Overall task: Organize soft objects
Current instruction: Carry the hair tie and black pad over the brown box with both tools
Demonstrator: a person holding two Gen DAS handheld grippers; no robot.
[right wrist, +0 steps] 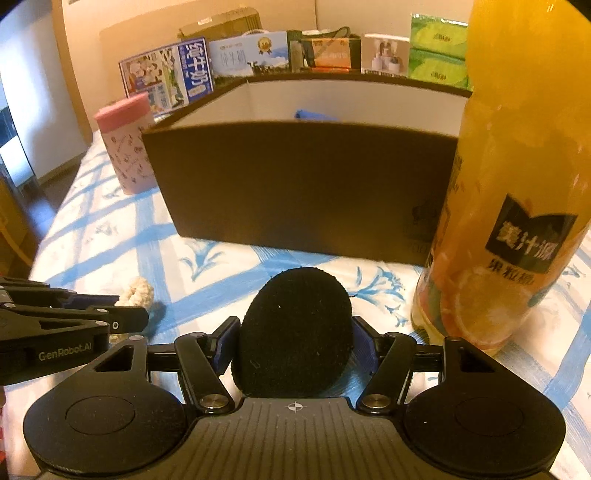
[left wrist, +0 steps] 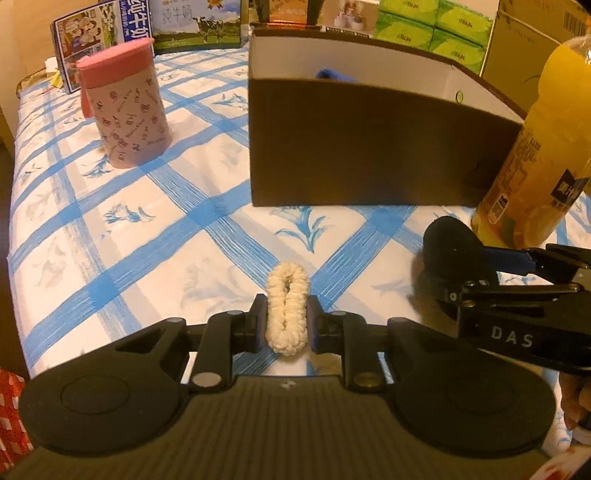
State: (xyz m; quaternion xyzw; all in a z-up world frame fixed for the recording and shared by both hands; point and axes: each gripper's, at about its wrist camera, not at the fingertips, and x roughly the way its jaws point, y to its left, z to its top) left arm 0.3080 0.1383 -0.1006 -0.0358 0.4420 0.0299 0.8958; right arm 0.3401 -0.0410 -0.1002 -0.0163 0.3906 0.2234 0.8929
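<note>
1. Left claw [left wrist: 287, 320]: pads pressed on both sides of a cream scrunchie [left wrist: 287, 308], squeezing it into a narrow upright loop. The scrunchie sits at the near edge of the surface [left wrist: 147, 236], which carries a white cloth with blue checks and flower prints.
2. Right claw [right wrist: 295, 345]: blue pads bear on the left and right flanks of a black soft pad [right wrist: 295, 332], an oval of fuzzy dark material standing on edge. In the left wrist view the same pad shows at the near right, beside the bottle.
3. Dark box [left wrist: 369, 147]: open top, white inside, standing just beyond both claws. Its near wall rises between the claws and the box interior. A blue item [left wrist: 330, 74] peeks over the rim inside; only its top shows.
4. Orange juice bottle [right wrist: 517, 184]: upright, just right of the right claw and close against the box's right end. Its dark label bears Chinese characters.
5. Pink lidded canister [left wrist: 127, 107]: upright at the far left, well apart from the scrunchie; small printed figures on its side, text too small to read.
6. Far edge: milk cartons [right wrist: 170, 70] with Chinese print, green tissue packs [left wrist: 432, 29], a cardboard carton [left wrist: 532, 40].
7. Writing on the claws: "GenRobot.AI" on the left one, seen from the right wrist; "DAS" on the right one, seen from the left wrist.
</note>
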